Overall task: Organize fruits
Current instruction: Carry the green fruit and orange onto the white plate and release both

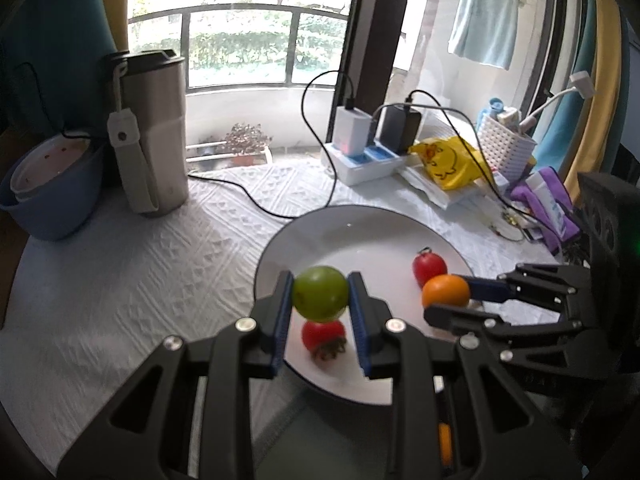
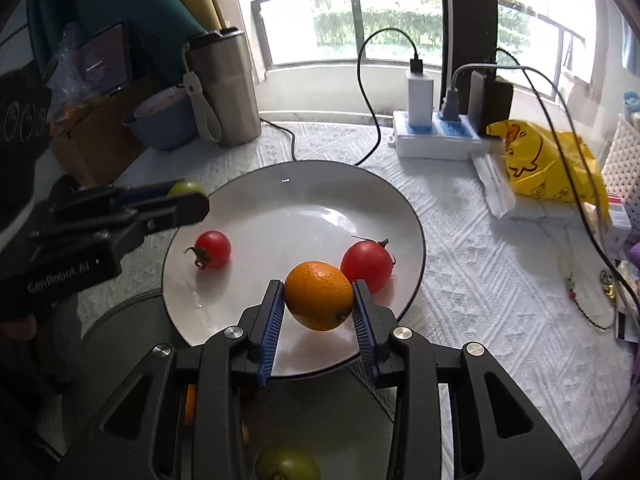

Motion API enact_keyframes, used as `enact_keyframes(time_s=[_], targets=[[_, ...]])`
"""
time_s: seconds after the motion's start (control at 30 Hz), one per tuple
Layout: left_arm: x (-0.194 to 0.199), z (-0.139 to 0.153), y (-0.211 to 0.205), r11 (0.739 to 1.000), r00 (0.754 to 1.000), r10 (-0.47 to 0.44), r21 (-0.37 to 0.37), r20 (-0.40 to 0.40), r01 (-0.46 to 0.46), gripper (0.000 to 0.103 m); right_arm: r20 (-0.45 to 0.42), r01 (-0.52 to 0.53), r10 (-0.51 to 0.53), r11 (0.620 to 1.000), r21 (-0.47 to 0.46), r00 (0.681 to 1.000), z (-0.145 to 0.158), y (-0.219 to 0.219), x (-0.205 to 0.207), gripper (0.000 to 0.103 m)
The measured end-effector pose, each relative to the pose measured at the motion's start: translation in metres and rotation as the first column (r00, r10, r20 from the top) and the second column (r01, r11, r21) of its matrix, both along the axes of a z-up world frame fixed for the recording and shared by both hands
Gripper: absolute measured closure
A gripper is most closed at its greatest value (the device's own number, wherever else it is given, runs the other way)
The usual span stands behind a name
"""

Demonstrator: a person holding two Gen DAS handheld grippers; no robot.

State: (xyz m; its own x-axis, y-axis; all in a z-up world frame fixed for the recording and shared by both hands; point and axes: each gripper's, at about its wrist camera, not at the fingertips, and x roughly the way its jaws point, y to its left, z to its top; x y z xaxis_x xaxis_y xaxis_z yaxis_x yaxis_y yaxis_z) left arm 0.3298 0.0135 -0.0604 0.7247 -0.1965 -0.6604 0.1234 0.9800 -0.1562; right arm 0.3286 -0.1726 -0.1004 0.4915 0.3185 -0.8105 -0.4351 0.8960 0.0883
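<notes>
Between the left gripper's (image 1: 320,296) blue pads sits a green fruit (image 1: 319,293); below it, a red tomato (image 1: 323,335). The right gripper (image 2: 319,300) pinches an orange fruit (image 2: 319,295) over a white, dark-rimmed plate (image 2: 280,216) on white embossed cloth (image 2: 480,280).

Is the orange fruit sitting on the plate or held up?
Held up: the right gripper is shut on the orange fruit above the plate.

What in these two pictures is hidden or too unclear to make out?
- Right wrist view: the green fruit held by the left gripper is mostly hidden behind its fingers.
- Right wrist view: another green fruit at the bottom is blurred and cut off by the edge; what it sits in is unclear.
- Left wrist view: the blue bowl's contents are hidden by its rim.
- Left wrist view: items in the white basket are too small to identify.
</notes>
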Motion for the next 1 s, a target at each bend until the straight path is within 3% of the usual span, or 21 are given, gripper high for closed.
enact_keyframes(time_s=[0.23, 0.43, 0.63, 0.77, 0.87, 1.0], targets=[[0.013, -0.009, 0.000, 1.000, 1.000, 0.006, 0.004, -0.020, -0.006, 0.075, -0.016, 0.046, -0.046, 0.998, 0.035, 0.999, -0.005, -0.002, 0.026, 0.067], [0.022, -0.015, -0.003, 1.000, 0.999, 0.010, 0.013, -0.033, -0.010, 0.075, 0.009, 0.030, -0.030, 1.000, -0.009, 1.000, -0.007, 0.011, 0.030, 0.067], [0.026, -0.020, 0.000, 1.000, 0.997, 0.023, -0.008, -0.080, -0.023, 0.074, 0.020, 0.066, -0.066, 0.998, 0.004, 0.998, -0.004, 0.009, 0.034, 0.065], [0.018, -0.011, 0.003, 0.999, 0.998, 0.040, -0.011, -0.055, -0.041, 0.069, 0.040, 0.083, -0.084, 0.996, 0.020, 0.996, 0.005, 0.002, 0.028, 0.063], [0.009, 0.000, 0.003, 0.999, 0.999, 0.043, -0.019, -0.027, -0.044, 0.057, 0.055, 0.092, -0.094, 0.995, 0.030, 0.994, 0.013, -0.002, 0.020, 0.063], [-0.003, 0.010, 0.002, 0.999, 0.999, 0.043, -0.024, -0.003, -0.043, 0.057, 0.070, 0.095, -0.098, 0.995, 0.035, 0.993, 0.023, -0.006, 0.008, 0.063]])
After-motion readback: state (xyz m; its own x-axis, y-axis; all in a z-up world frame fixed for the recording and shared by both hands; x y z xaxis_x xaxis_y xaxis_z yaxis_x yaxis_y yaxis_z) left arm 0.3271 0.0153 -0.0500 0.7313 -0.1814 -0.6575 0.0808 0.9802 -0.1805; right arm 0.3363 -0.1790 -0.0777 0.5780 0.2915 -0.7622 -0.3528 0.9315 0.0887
